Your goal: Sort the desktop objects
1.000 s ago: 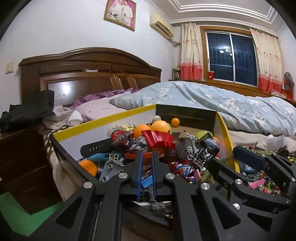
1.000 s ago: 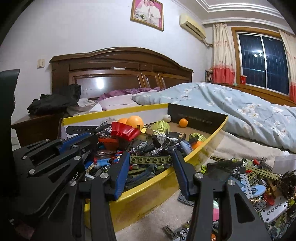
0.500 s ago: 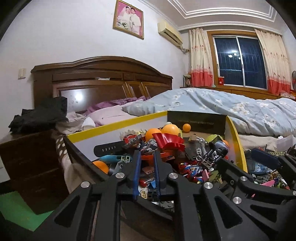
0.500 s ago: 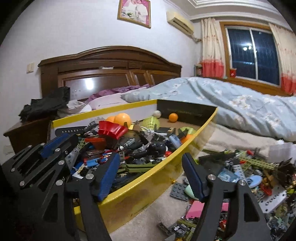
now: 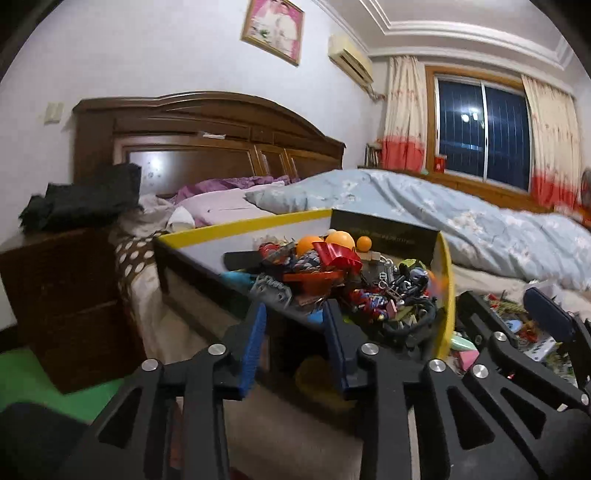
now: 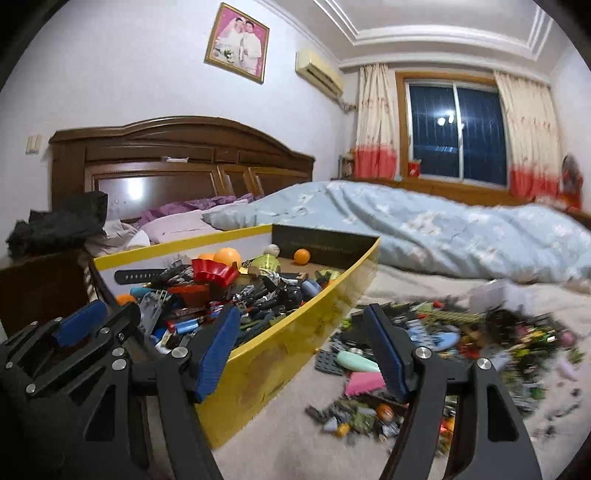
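- Left wrist view: left tongs (image 5: pixel 295 325) released, blue pads spread with nothing between them, held low in front of the near corner of the yellow-rimmed box (image 5: pixel 236 226).
- Box heaped with toys: orange balls (image 5: pixel 342 239), a red scalloped piece (image 5: pixel 341 256), a small figure in red and blue (image 5: pixel 364 297), a grey brick (image 5: pixel 271 288), plus dark bits too tangled to tell apart.
- Right tongs (image 5: pixel 546 314) in view at the far right, over loose pieces beside the box (only one pad shows here).
- Behind: wooden headboard (image 5: pixel 207 140), blue floral quilt (image 5: pixel 424 206), framed photo (image 5: pixel 273 29), air conditioner (image 5: pixel 349 57), dark window (image 5: pixel 484 144).

- Right wrist view: right tongs (image 6: pixel 306 339) released, wide apart and gripping nothing, straddling the yellow side wall of the box (image 6: pixel 295 347); one pad over the box contents, the other over the bed sheet (image 6: pixel 280 435).
- Left tongs (image 6: pixel 79 325) at the left edge, near the box's end.
- Inside the box: orange balls (image 6: pixel 228 256), the red scalloped piece (image 6: pixel 214 271), a yellow-green mesh ball (image 6: pixel 266 263), a white ball (image 6: pixel 274 249), many dark bricks.
- On the sheet to the right of the box, a loose pile of bricks (image 6: pixel 461 332) (partly blurred), with a mint oval piece (image 6: pixel 356 362), a pink block (image 6: pixel 364 382) and a dark studded plate (image 6: pixel 328 363) just beside the box wall.
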Demonstrator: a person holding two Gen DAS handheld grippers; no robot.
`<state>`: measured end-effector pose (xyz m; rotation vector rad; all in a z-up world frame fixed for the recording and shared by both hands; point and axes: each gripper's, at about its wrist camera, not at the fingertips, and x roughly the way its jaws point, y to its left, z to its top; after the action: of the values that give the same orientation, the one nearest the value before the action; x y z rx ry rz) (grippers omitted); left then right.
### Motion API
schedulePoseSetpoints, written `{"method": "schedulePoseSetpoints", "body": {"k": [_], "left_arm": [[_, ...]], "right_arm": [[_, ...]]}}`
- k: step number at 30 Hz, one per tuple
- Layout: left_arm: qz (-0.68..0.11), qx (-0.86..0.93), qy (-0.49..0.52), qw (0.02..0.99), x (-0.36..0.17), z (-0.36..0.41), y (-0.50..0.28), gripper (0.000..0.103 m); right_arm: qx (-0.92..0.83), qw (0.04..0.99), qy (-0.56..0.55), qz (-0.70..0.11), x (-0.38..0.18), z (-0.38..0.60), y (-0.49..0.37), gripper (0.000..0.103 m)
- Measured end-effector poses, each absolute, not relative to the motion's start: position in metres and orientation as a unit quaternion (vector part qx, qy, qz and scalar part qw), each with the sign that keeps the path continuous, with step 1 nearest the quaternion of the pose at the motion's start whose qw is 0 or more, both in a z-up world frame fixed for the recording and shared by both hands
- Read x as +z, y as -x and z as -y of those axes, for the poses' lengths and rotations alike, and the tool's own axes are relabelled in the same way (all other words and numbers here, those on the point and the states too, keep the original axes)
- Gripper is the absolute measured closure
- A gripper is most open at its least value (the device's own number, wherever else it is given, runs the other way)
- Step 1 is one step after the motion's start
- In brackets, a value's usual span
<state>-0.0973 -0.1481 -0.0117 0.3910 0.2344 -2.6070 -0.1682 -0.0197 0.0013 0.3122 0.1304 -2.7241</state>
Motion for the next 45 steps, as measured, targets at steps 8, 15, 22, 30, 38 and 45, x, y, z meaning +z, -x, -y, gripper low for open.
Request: {"method": "schedulePoseSetpoints", "body": {"k": [8, 15, 22, 30, 38, 45], "left_arm": [[-0.102, -0.957, -0.188, 0.197, -0.023, 0.134, 0.066, 0.069], [-0.049, -0.964, -0.202, 0.165, -0.026, 0.101, 0.058, 0.071], [-0.037, -0.968, -0.205, 0.143, -0.027, 0.083, 0.065, 0.071], [-0.04, -0.966, -0.219, 0.129, -0.031, 0.076, 0.074, 0.072], [-0.044, -0.965, -0.227, 0.12, -0.033, 0.07, 0.081, 0.072], [-0.045, -0.967, -0.205, 0.146, -0.03, 0.056, 0.083, 0.059]], "right_arm": [[-0.98, 0.152, -0.108, -0.075, 0.0, 0.003, 0.106, 0.033], [-0.98, 0.123, -0.149, -0.045, -0.014, -0.033, 0.089, 0.033], [-0.978, 0.108, -0.181, -0.009, -0.021, -0.054, 0.097, 0.033], [-0.972, 0.1, -0.214, 0.013, -0.03, -0.063, 0.112, 0.033], [-0.972, 0.088, -0.216, 0.015, -0.031, -0.072, 0.116, 0.033], [-0.981, 0.014, -0.192, 0.018, -0.027, -0.087, 0.112, 0.021]]}}
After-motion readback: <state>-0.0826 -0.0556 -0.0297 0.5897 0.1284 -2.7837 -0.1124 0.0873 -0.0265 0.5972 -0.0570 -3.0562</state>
